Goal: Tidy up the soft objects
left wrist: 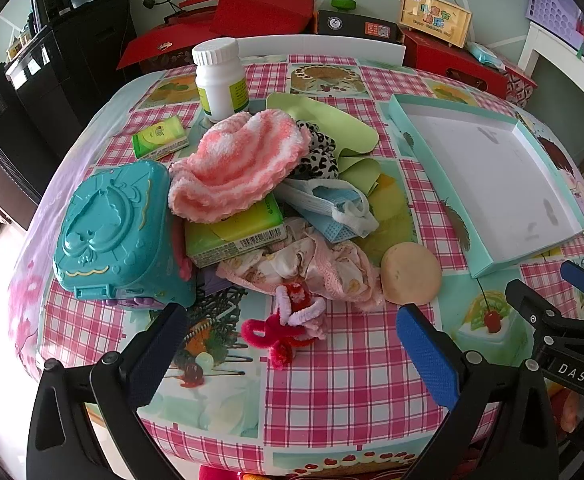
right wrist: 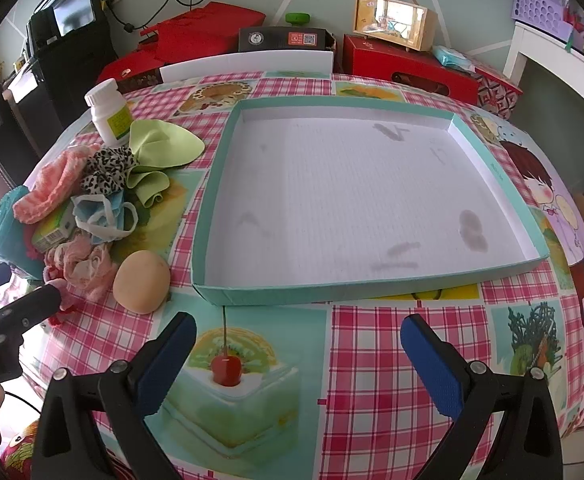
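A heap of soft things lies at the table's left: a pink-and-white knit cloth, a leopard-print scrunchie, a green cloth, a blue face mask, a pink frilly fabric and a red-pink pipe-cleaner toy. A tan squishy bun sits beside them. An empty teal-rimmed box lid lies to the right. My left gripper is open just short of the pipe-cleaner toy. My right gripper is open over bare tablecloth in front of the box lid.
A teal plastic case, a green carton under the knit cloth, a small green box and a white pill bottle share the left side. Red boxes and a white board stand behind the table.
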`<state>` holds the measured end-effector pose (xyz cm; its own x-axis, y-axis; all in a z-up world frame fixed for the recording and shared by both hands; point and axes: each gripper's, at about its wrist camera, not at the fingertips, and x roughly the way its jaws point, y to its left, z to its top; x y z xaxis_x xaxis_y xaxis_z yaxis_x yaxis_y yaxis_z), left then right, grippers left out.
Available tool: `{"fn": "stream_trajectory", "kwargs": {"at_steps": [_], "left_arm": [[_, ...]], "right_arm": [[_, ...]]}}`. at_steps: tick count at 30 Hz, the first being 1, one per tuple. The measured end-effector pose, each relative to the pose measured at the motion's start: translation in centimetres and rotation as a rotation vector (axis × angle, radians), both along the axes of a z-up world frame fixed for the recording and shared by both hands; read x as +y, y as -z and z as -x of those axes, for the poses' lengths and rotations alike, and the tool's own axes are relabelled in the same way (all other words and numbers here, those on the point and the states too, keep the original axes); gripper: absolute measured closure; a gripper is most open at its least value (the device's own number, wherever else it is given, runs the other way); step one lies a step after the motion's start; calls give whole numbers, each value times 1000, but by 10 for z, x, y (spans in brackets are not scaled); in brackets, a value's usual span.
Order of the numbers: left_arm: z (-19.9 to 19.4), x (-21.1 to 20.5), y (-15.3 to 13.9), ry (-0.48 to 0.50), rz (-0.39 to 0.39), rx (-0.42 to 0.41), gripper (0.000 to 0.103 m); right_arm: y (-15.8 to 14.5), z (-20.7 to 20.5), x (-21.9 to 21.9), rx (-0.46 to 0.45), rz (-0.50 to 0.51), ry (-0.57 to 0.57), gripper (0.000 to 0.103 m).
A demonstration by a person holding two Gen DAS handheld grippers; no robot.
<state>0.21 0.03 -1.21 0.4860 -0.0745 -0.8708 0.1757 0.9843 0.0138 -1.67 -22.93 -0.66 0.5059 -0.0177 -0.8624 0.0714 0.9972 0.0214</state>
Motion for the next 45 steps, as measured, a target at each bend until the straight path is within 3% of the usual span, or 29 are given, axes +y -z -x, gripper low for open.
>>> {"fn": "stream_trajectory", "kwargs": {"at_steps": [34,39,45], "left_arm": [[1,1,-5,25,66,-3,0],[6,8,-26,52,178,-11,0],[-13,30,-64,34,243,-69,0]], "right_arm": [[1,-4,7,29,37,-19,0],[-15,1,7,-39,4,-38,0],[-46,-3,20,-138,-40,-104,0]]}}
